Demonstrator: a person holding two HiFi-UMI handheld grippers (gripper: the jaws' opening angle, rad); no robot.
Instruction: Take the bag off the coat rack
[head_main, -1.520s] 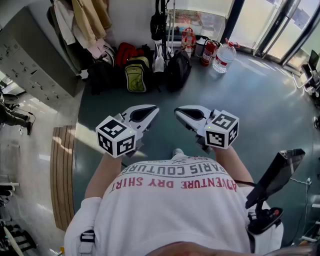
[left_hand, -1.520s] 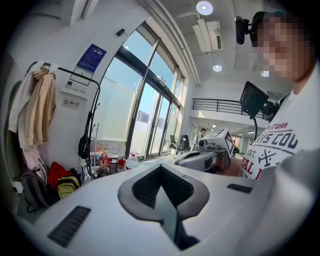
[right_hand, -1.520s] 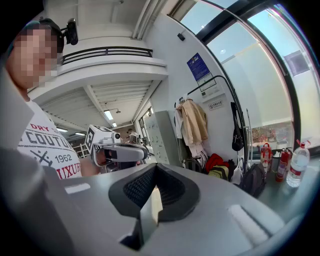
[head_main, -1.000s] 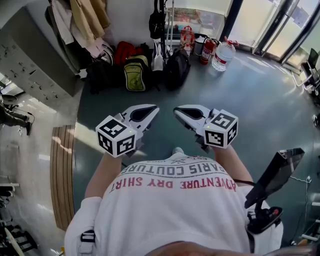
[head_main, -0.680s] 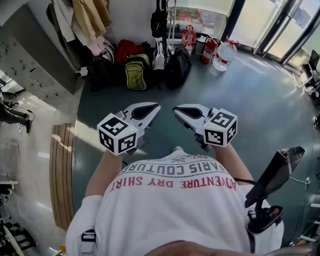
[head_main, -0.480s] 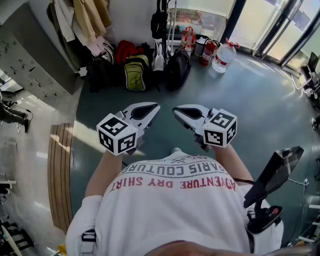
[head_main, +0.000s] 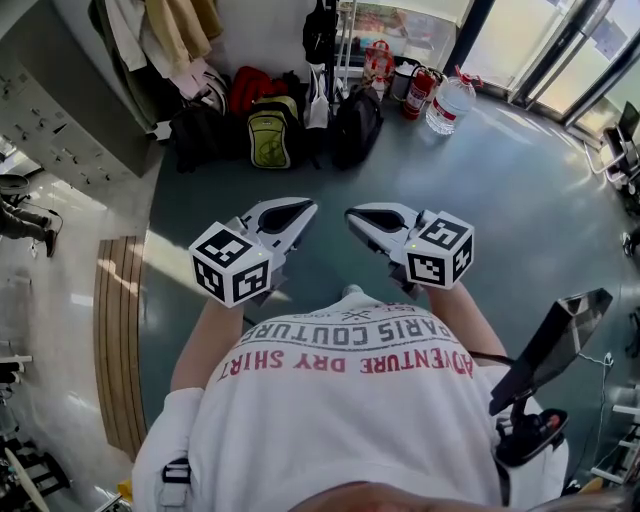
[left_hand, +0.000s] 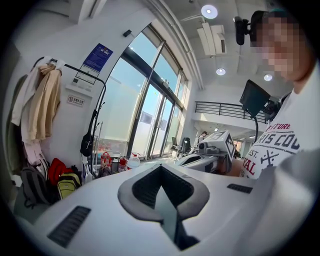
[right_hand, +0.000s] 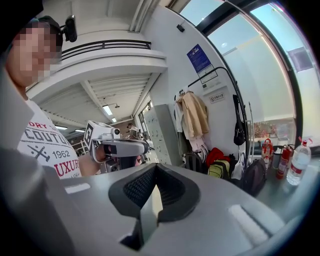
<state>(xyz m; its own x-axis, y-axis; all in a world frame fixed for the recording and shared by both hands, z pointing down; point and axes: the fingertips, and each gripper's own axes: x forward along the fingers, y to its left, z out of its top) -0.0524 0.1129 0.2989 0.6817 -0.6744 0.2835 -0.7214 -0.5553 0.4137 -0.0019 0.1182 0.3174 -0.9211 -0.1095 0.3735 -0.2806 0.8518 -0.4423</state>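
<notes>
A small black bag (head_main: 318, 35) hangs by its strap on the black coat rack (head_main: 342, 45) against the far wall. It also shows as the black bag (left_hand: 87, 143) in the left gripper view and as the black bag (right_hand: 239, 133) in the right gripper view. My left gripper (head_main: 304, 207) and right gripper (head_main: 353, 214) are held side by side in front of the person's chest. They are well short of the rack and point toward it. Both are shut with nothing between the jaws, and neither touches the bag.
On the floor under the rack lie a green backpack (head_main: 268, 135), a red bag (head_main: 246, 90) and a black backpack (head_main: 356, 124). Fire extinguishers (head_main: 417, 95) and a water bottle (head_main: 447, 104) stand to the right. Coats (head_main: 172, 30) hang left, above grey lockers (head_main: 50, 125).
Both grippers keep their places and stay shut. Only the head view has shifted slightly.
</notes>
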